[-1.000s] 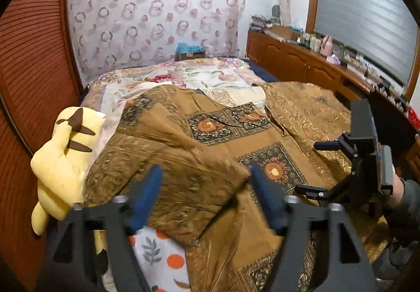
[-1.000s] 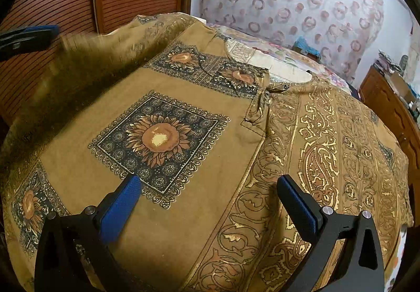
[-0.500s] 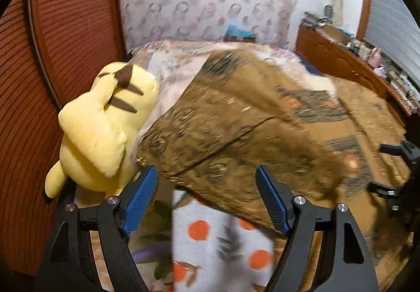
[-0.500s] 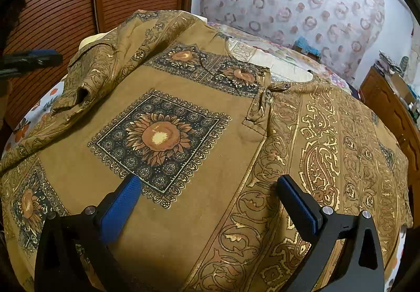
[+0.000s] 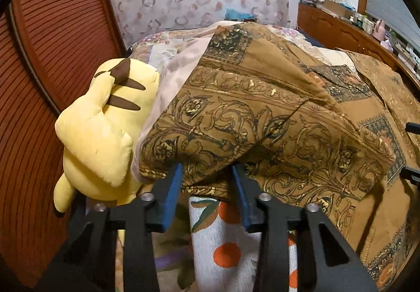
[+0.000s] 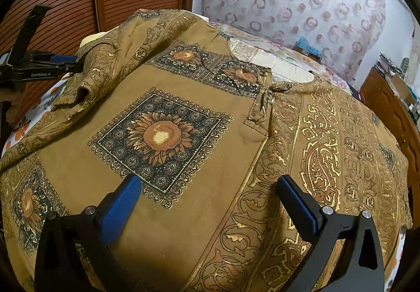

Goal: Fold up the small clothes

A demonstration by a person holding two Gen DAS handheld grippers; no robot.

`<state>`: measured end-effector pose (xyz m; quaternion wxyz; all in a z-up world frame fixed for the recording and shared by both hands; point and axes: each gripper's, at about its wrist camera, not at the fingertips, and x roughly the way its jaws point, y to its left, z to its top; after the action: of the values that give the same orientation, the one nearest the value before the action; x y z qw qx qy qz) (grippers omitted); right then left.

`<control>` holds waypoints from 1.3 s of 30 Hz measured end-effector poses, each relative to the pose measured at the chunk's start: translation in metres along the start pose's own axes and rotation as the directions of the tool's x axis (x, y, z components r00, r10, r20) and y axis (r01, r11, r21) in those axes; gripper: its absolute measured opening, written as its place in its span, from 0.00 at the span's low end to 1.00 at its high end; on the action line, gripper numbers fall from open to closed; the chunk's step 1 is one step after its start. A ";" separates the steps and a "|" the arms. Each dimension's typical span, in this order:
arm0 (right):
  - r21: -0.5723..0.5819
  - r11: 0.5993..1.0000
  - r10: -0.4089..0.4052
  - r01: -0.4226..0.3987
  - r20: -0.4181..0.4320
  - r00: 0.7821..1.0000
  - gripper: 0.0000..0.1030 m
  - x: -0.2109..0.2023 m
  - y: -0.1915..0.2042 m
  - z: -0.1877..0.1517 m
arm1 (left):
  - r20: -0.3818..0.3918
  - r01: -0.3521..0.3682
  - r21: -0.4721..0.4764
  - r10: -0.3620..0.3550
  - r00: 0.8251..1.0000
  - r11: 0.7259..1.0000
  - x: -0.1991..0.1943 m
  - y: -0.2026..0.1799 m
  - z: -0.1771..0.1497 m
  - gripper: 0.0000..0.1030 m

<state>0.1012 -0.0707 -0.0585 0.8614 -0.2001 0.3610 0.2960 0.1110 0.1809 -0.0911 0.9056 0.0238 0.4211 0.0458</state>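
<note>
Our left gripper (image 5: 206, 181), jaws just closing, is clamped on the sleeve (image 5: 236, 129) beside the yellow plush (image 5: 102, 134). Our right gripper (image 6: 207, 192) hangs apart over the brown garment (image 6: 210, 213), which lies mostly spread, barely folded.

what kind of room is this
Most likely a bedroom at home: a brown patterned garment is spread over a bed with floral bedding, a yellow plush toy lies beside it, and a cluttered wooden dresser stands along the wall.
</note>
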 end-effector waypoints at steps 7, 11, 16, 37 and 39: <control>0.001 1.000 0.001 -0.001 0.000 1.000 1.00 0.000 0.001 0.002 | 0.053 -0.030 0.036 0.028 0.998 0.999 -0.030 -0.009 0.001 0.05; 0.001 1.000 0.000 0.000 -0.002 1.000 1.00 0.000 0.001 0.002 | 0.117 -0.043 0.072 0.034 0.993 0.996 -0.058 -0.022 0.012 0.05; 0.003 1.000 0.001 -0.001 -0.001 1.000 1.00 0.000 0.001 0.002 | 0.194 -0.035 0.101 0.015 0.981 0.994 -0.090 -0.035 0.032 0.05; 0.187 0.981 0.017 -0.043 0.137 0.990 0.91 -0.038 -0.067 -0.006 | 0.241 0.194 0.201 -0.241 0.940 0.960 -0.105 -0.119 0.073 0.54; 0.195 0.978 0.040 -0.070 0.154 0.987 0.80 -0.042 -0.075 -0.005 | 0.236 0.192 0.177 -0.231 0.944 0.965 -0.101 -0.113 0.063 0.70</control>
<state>0.1240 -0.1446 -0.0210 0.8932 -0.0798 0.3290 0.2959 0.1013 0.0581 0.0168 0.9473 0.0527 0.3037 -0.0872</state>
